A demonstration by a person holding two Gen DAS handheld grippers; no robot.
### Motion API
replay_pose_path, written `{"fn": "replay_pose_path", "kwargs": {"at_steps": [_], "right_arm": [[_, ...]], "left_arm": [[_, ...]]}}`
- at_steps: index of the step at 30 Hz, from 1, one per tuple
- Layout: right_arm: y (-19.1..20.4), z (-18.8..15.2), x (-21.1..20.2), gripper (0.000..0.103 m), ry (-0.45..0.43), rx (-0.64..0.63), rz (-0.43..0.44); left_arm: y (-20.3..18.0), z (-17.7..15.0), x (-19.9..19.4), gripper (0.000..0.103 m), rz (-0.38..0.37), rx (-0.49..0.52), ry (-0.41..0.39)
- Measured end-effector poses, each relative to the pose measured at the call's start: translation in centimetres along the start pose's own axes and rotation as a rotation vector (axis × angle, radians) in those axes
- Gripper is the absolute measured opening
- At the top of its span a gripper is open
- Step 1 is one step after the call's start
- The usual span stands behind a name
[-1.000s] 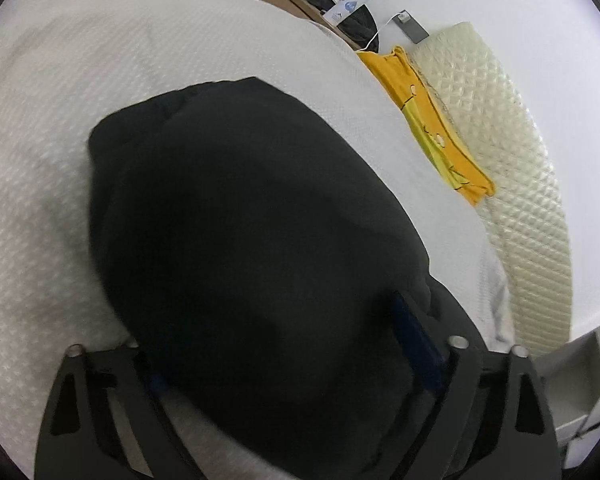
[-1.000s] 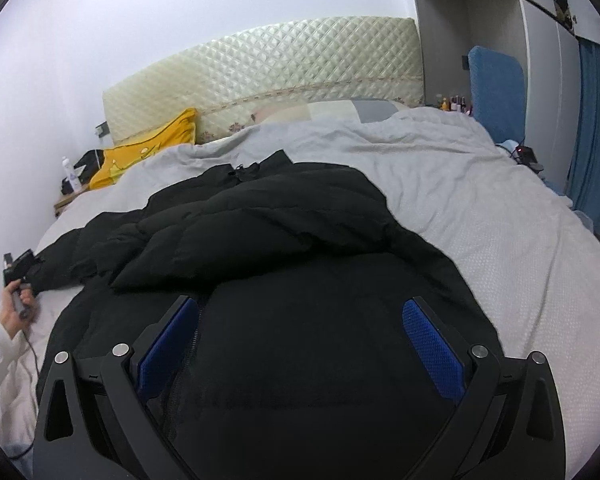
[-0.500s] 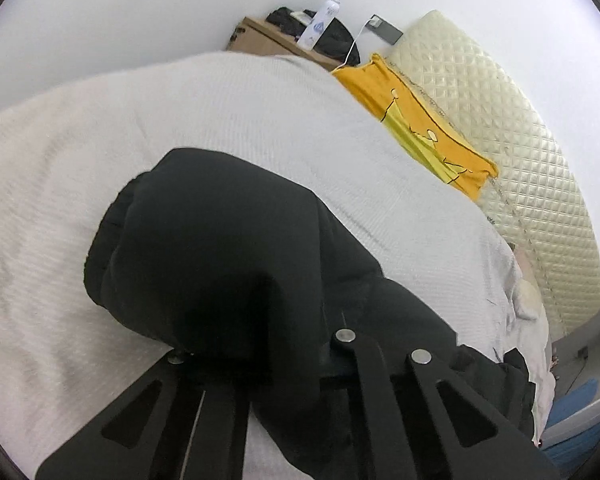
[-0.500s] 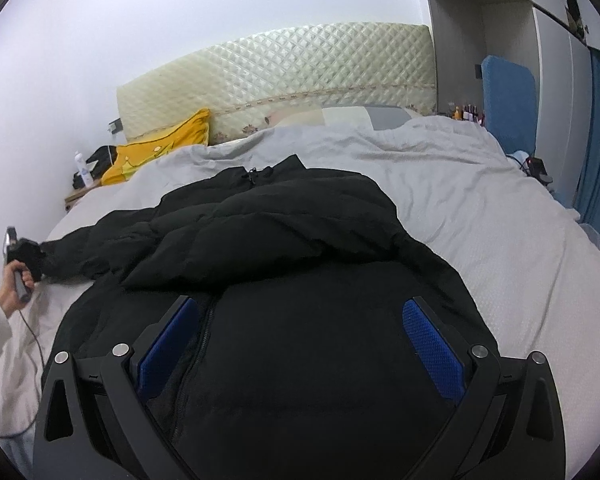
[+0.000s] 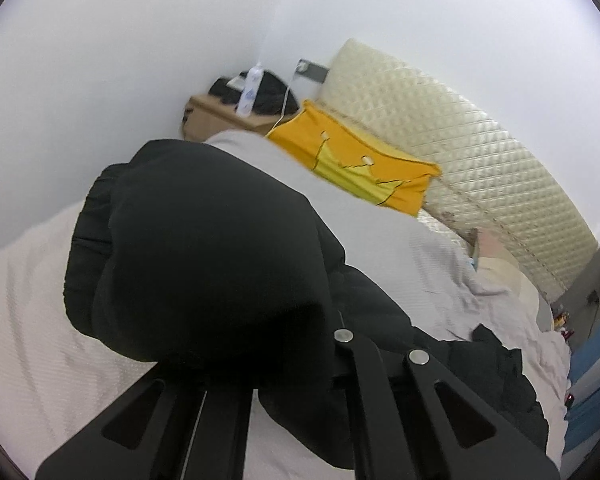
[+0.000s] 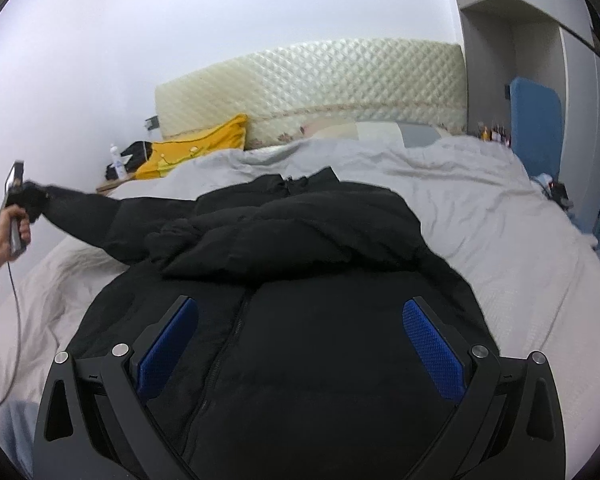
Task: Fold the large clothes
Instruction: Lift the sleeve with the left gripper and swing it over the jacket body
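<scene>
A black puffer jacket [image 6: 308, 240] lies zipper-up on the bed, with its upper part bunched in folds. My left gripper [image 5: 296, 340] is shut on the cuff end of the jacket's sleeve [image 5: 204, 248], which bulges over the fingertips and hides them. In the right wrist view the left gripper [image 6: 22, 196] is held in a hand at the far left. There the sleeve [image 6: 88, 216] hangs stretched out above the bed. My right gripper [image 6: 300, 332] is open low over the jacket's front, its blue pads [image 6: 168, 344] wide apart with nothing pinched.
The grey bed cover [image 6: 480, 216] spreads to the right and far side. A yellow pillow [image 6: 196, 152] and a quilted headboard [image 6: 312, 92] are at the back. A nightstand [image 5: 216, 118] with a bottle is at the back left. A blue chair [image 6: 536, 120] and a wardrobe stand at the right.
The left gripper closed on the sleeve cuff, then rose, pulling the sleeve up off the bed and out to the left. The right gripper stayed open and barely shifted.
</scene>
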State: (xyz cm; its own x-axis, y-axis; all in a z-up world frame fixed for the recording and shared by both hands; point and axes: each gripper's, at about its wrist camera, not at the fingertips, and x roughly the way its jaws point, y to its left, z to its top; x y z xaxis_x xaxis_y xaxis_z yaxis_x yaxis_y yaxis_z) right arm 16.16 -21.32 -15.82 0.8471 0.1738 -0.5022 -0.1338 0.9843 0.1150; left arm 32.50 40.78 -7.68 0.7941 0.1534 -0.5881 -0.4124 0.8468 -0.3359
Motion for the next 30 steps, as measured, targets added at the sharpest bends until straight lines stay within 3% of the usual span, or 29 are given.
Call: {"fn": "replay_pose_path", "kwargs": {"at_steps": [14, 24, 30], "right_arm": [[-2.7, 0.4, -5.1, 0.103, -0.127, -0.026, -0.019], [-6.5, 0.6, -7.0, 0.103, -0.153, 0.001, 0.016], [-9.3, 0.1, -8.0, 0.103, -0.149, 0.014, 0.048]], "left_arm": [[-13.8, -0.1, -8.9, 0.004, -0.023, 0.199, -0.124], [-22.5, -3.2, -12.7, 0.004, -0.036, 0.299, -0.153], [-27.1, -6.6, -14.2, 0.004, -0.056, 0.319, -0.161]]}}
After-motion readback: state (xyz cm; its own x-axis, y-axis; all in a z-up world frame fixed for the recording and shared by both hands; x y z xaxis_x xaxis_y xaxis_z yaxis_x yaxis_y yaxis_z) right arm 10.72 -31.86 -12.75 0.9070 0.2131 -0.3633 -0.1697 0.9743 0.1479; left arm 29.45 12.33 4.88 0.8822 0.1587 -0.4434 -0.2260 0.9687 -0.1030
